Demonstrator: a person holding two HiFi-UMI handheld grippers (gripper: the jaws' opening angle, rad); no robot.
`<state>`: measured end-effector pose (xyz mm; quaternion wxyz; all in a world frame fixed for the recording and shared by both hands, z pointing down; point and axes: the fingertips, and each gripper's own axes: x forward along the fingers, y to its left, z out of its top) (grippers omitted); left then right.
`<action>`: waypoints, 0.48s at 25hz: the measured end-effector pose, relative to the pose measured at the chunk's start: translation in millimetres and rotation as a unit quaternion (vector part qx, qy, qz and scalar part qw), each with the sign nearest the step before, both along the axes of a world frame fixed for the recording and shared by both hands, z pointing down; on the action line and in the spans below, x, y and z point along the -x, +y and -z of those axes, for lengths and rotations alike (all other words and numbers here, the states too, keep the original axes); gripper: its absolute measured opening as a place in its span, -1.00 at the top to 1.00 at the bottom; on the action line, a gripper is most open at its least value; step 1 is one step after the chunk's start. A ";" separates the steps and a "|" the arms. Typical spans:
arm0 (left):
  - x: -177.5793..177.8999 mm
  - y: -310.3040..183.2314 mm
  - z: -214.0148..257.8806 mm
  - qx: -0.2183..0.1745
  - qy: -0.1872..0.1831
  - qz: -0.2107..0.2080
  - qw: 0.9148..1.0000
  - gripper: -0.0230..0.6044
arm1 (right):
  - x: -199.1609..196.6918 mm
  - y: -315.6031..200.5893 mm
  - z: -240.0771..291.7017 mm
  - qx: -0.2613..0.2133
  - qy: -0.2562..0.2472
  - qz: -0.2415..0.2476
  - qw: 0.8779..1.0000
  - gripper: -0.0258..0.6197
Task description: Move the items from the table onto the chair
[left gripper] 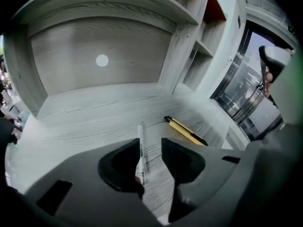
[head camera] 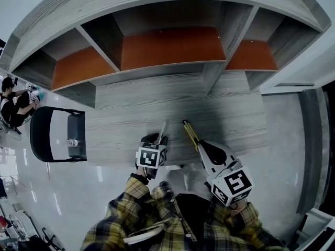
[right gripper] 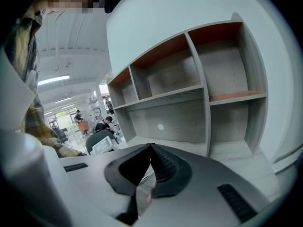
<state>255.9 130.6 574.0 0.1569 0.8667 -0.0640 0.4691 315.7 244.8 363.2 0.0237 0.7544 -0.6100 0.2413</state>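
A thin white pen point(head camera: 163, 130) lies on the grey wooden table point(head camera: 225, 119) near its front edge. My left gripper point(head camera: 157, 139) is tilted down over it, open, with the pen point(left gripper: 140, 145) between the jaws and close against the left one. To the right of the pen lies a yellow and black utility knife point(head camera: 190, 134), apart from both grippers; the left gripper view shows the knife point(left gripper: 185, 131) too. My right gripper point(head camera: 202, 145) hovers by the knife's near end, shut with nothing in it. The dark chair point(head camera: 49, 135) stands at the table's left end.
A small clear bottle point(head camera: 73, 143) rests on the chair seat. Grey shelves with orange boards point(head camera: 172, 46) rise behind the table. A person point(head camera: 13, 103) sits on the floor far left. The chair point(right gripper: 97, 141) also shows in the right gripper view.
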 end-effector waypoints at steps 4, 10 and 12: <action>4.3 -2.6 -13.5 0.004 -0.032 -0.001 0.999 0.47 | -1.8 7.3 -6.2 0.006 -0.008 -0.014 1.000 0.87; 20.3 1.8 -37.3 0.018 -0.070 -0.006 0.997 0.49 | -8.3 14.5 -10.3 0.012 -0.014 -0.033 0.999 0.87; 22.1 2.9 -39.7 0.019 -0.075 -0.006 0.997 0.52 | -9.9 16.1 -11.0 0.013 -0.016 -0.039 0.999 0.87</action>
